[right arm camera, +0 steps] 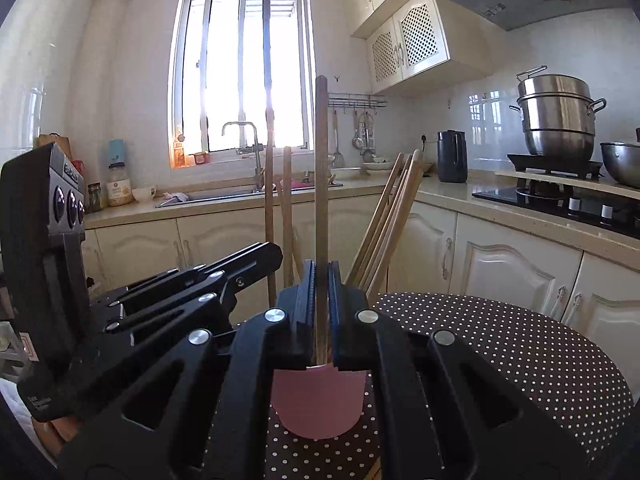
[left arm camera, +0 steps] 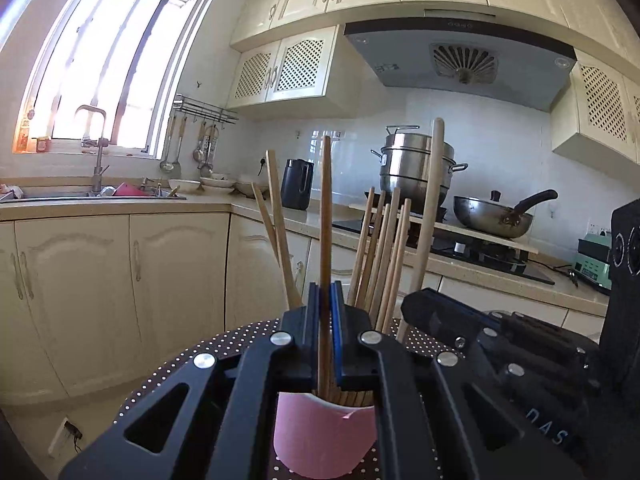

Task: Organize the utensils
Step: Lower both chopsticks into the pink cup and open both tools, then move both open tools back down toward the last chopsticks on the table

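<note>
A pink cup [left arm camera: 320, 436] stands on a dark polka-dot table [left arm camera: 224, 344] and holds several wooden chopsticks [left arm camera: 384, 256]. My left gripper [left arm camera: 325, 292] is shut on one upright chopstick [left arm camera: 326, 208] just above the cup. The right gripper's body [left arm camera: 500, 344] is close on its right. In the right wrist view my right gripper [right arm camera: 321, 276] is shut on a thicker wooden stick [right arm camera: 321, 160] that stands in the same pink cup [right arm camera: 318, 404]. The left gripper's body [right arm camera: 180, 292] lies close on its left. Other chopsticks [right arm camera: 396, 208] lean right.
The table [right arm camera: 500, 344] extends to the right. Behind are cream cabinets [left arm camera: 120, 288], a sink with a tap [right arm camera: 248, 148], a black kettle [right arm camera: 452, 156], a steel steamer pot [right arm camera: 556, 116] and a wok [left arm camera: 496, 212] on the stove.
</note>
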`<state>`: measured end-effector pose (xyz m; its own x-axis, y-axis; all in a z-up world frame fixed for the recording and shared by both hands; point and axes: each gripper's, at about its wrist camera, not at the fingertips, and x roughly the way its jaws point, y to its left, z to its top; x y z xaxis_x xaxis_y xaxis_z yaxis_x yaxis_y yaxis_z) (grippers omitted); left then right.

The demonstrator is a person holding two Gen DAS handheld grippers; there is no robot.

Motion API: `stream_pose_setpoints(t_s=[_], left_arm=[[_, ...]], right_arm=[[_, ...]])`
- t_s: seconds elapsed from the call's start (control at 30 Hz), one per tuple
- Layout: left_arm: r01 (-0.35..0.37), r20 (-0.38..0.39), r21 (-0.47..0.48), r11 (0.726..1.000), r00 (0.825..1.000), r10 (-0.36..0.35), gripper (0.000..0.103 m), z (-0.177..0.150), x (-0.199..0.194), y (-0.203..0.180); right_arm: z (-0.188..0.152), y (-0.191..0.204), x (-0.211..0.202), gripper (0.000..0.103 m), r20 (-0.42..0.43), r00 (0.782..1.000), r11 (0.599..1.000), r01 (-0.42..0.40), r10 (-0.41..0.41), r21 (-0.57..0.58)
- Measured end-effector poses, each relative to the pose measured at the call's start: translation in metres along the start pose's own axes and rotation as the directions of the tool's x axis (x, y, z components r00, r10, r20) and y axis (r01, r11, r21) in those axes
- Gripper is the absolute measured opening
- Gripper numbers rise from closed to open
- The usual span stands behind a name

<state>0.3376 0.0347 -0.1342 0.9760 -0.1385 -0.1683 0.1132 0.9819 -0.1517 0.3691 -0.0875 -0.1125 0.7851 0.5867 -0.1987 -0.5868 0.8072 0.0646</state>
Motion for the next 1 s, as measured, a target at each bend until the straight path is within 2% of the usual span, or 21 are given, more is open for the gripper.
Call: stream_pose_setpoints(t_s=[0.27,0.3,0.33,0.37,0.47,0.53,0.6,0.63,0.7,1.0], left_arm=[[-0.001,-0.024,0.000,1.000,1.000,0.001,0.009,0.003,-0.008,0.001],[-0.001,-0.028,-0.002,1.000,1.000,0.001,0.013,0.004,-0.010,0.002],[-0.002,-0.029,-0.001,1.000,1.000,0.002,0.032,0.005,-0.012,0.002],[-0.005,-0.027,-0.001,1.000,1.000,0.005,0.044,0.005,-0.015,0.003],[-0.011,-0.011,0.002,1.000,1.000,0.011,0.054,0.008,-0.027,0.005],[-0.009,-0.007,-0.002,1.000,1.000,0.009,0.057,0.010,-0.035,0.008],[-0.015,0.007,-0.010,1.000,1.000,0.015,0.058,0.012,-0.045,0.013],[-0.017,0.009,-0.016,1.000,1.000,0.017,0.061,0.014,-0.049,0.015],[-0.010,0.009,-0.021,1.000,1.000,0.010,0.065,0.017,-0.056,0.019],[-0.023,0.029,0.055,0.998,0.999,0.021,0.069,0.020,-0.092,0.020]], right_arm=[[0.002,0.003,-0.006,0.007,-0.013,1.000,0.999,0.014,-0.013,0.040],[0.003,0.003,-0.007,0.007,-0.014,1.000,0.999,0.019,-0.018,0.047],[0.003,0.003,-0.009,0.007,-0.013,1.000,0.998,0.024,-0.023,0.052],[0.003,0.003,-0.011,0.008,-0.014,0.999,0.998,0.032,-0.031,0.059],[0.004,0.004,-0.017,0.012,-0.016,0.999,0.996,0.042,-0.041,0.081],[0.006,0.007,-0.021,0.023,-0.015,0.998,0.995,0.055,-0.054,0.085],[0.008,0.009,-0.027,0.042,-0.006,0.998,0.994,0.065,-0.064,0.091],[0.009,0.010,-0.031,0.046,0.002,0.997,0.993,0.072,-0.072,0.092],[0.011,0.015,-0.036,0.048,0.008,0.997,0.993,0.075,-0.076,0.089],[0.013,0.042,-0.056,0.051,0.001,0.995,0.992,0.104,-0.104,0.069]])
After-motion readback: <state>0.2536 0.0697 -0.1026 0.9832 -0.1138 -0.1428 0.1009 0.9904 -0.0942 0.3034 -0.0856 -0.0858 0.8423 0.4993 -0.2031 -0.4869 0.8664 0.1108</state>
